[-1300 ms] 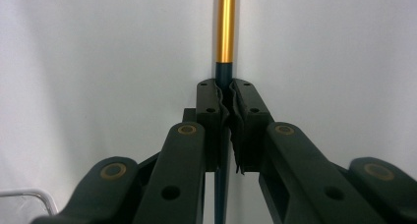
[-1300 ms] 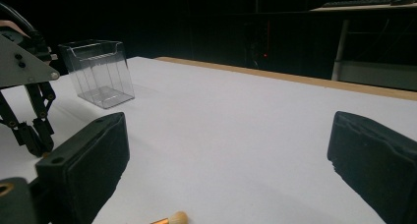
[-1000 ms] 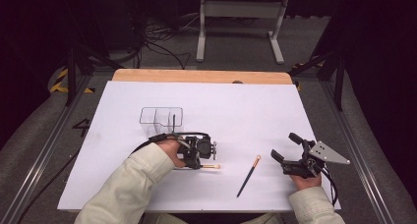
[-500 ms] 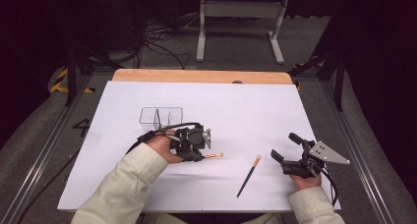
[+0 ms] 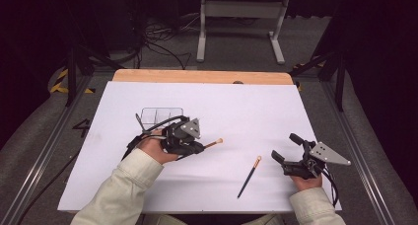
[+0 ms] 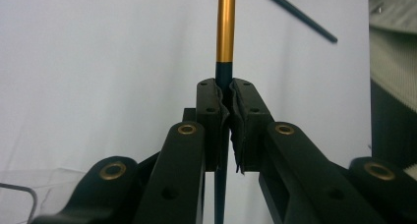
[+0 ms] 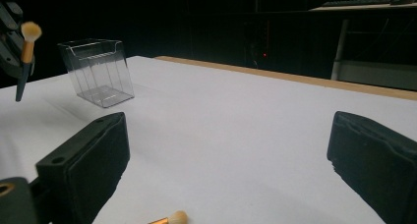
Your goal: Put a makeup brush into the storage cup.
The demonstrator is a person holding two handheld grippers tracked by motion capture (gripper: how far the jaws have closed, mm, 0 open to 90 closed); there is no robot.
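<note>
Gold-ferruled dark-handled makeup brush (image 5: 209, 145) is pinched in the left gripper (image 5: 199, 147), lifted near the clear plastic compartment organizer (image 5: 161, 115) left of the table's middle; nothing binned yet. Second brush (image 5: 249, 176) lies toward the near edge beside the spread-jawed right gripper (image 5: 285, 150).

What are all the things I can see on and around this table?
Brush: 2, dark handle with gold band and pale tip; one held in the left tongs, one lying on the sheet near the right tongs.
Box: 1, clear, with compartments, on the sheet beyond the left tongs.
Sheet: 1, white, covering the table.
Table: 1, wooden edge showing at the far side.
Frame: 1, grey, on the floor beyond the table.
Left tongs: 1, black, shut on a brush.
Right tongs: 1, black, open, near the sheet's right edge.
Sleeves: 2, pale, at the near edge.
</note>
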